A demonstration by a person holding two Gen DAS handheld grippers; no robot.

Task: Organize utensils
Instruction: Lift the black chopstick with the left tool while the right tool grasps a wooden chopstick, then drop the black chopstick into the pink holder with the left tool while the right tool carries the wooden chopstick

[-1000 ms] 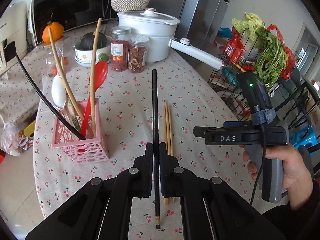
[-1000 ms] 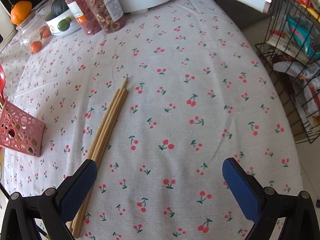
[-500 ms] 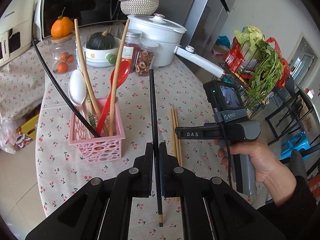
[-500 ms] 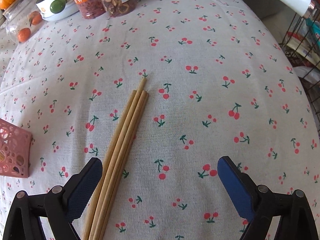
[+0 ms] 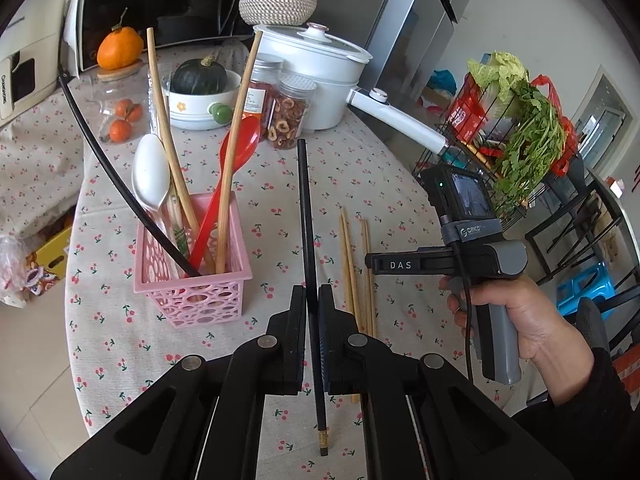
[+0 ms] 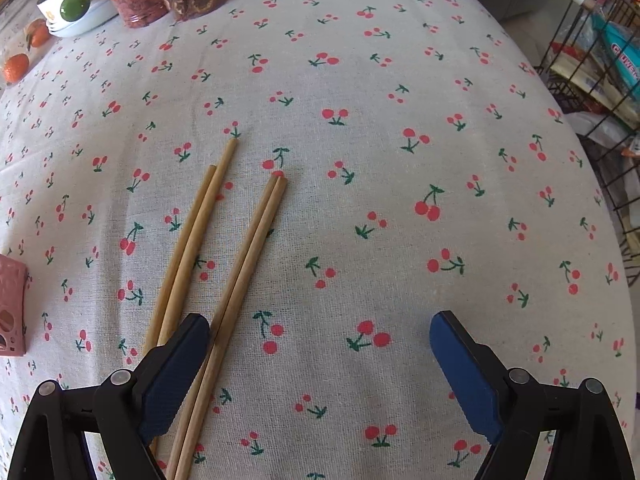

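The left gripper [image 5: 313,320] is closed on a black chopstick [image 5: 306,216]. The chopstick is clamped between the two fingers and runs straight ahead along the tool axis; its gold-banded end projects behind the fingertips, toward the camera. It is held above the cherry-print tablecloth [image 5: 280,184].

Ahead and to the left of this tool stands the pink basket [image 5: 192,280]. It contains a white spoon [image 5: 151,172], a red spoon [image 5: 236,156], two wooden chopsticks [image 5: 236,136] and a second black chopstick [image 5: 116,184], all leaning against its walls.

Ahead and just right of the left tool, four wooden chopsticks [image 5: 356,264] lie flat on the cloth. Further right, the person's hand grips the handle of the right gripper [image 5: 400,266].

In the right wrist view, the right gripper [image 6: 320,364] stands wide open, holding nothing. The four wooden chopsticks [image 6: 224,264] lie in two pairs, tips pointing away from the tool. One pair passes under the left finger [image 6: 172,376]; the other pair [image 6: 244,276] lies just inside that finger, within the open gap. Whether the finger touches the wood cannot be determined from this angle.

Beyond both tools, at the far end of the table, stand a white pot [image 5: 316,76], two jars [image 5: 280,108] and a bowl [image 5: 200,108] holding a dark squash.
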